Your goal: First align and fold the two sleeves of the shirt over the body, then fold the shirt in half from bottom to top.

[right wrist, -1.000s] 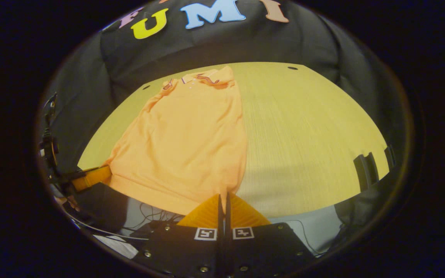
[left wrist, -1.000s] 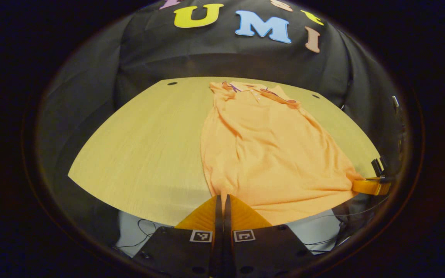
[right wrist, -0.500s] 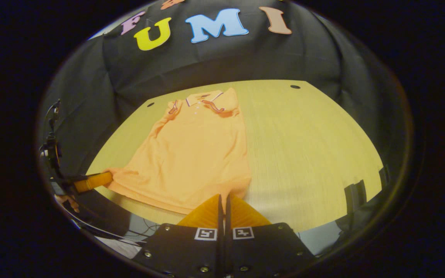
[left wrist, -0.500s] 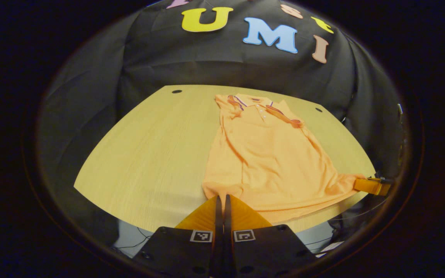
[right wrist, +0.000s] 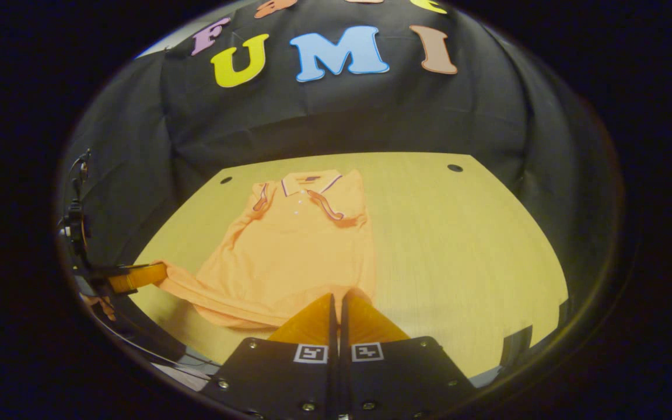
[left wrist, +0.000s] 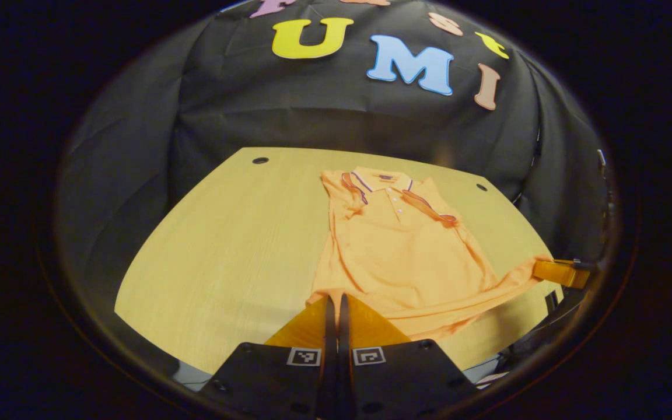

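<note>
Fingers of the left gripper (left wrist: 336, 300) are pressed together on the lower hem corner of the orange short-sleeved polo shirt (left wrist: 400, 251), and the right gripper (right wrist: 337, 298) clenches the opposite hem corner the same way. Each gripper also appears at the edge of the other's view, pinching its corner so the hem lifts off the pale wooden table (left wrist: 225, 245). The shirt's upper part lies flat on the table, sleeves folded over the body, striped collar (right wrist: 307, 184) toward the black cloth wall (right wrist: 342, 116)
</note>
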The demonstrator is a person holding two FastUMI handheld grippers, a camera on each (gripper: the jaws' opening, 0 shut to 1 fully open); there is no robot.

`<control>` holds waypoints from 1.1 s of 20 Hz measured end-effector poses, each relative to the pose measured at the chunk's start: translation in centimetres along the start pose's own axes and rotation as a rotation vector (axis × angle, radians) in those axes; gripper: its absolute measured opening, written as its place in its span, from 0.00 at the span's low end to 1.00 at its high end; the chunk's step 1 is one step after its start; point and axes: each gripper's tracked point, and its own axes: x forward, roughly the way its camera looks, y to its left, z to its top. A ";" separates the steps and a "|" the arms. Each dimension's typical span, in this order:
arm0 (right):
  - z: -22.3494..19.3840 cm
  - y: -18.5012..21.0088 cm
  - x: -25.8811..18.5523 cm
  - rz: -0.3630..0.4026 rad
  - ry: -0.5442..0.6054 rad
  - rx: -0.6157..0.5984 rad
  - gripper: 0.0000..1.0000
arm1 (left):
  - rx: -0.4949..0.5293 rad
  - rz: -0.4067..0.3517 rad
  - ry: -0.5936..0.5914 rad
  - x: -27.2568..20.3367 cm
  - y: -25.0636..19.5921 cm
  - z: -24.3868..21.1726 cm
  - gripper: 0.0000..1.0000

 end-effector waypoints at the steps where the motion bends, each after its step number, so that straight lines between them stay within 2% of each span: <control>1: 0.9 -0.2 0.3 -0.002 -0.007 -0.007 0.01 | 0.005 -0.002 -0.009 0.5 0.0 0.9 0.06; 13: 11.6 -1.2 7.4 -0.034 -0.055 -0.026 0.01 | 0.083 -0.040 -0.084 8.5 -0.3 12.2 0.06; 22: 18.5 -2.2 14.6 -0.126 -0.068 -0.014 0.01 | 0.141 -0.108 -0.142 16.5 -0.9 19.8 0.06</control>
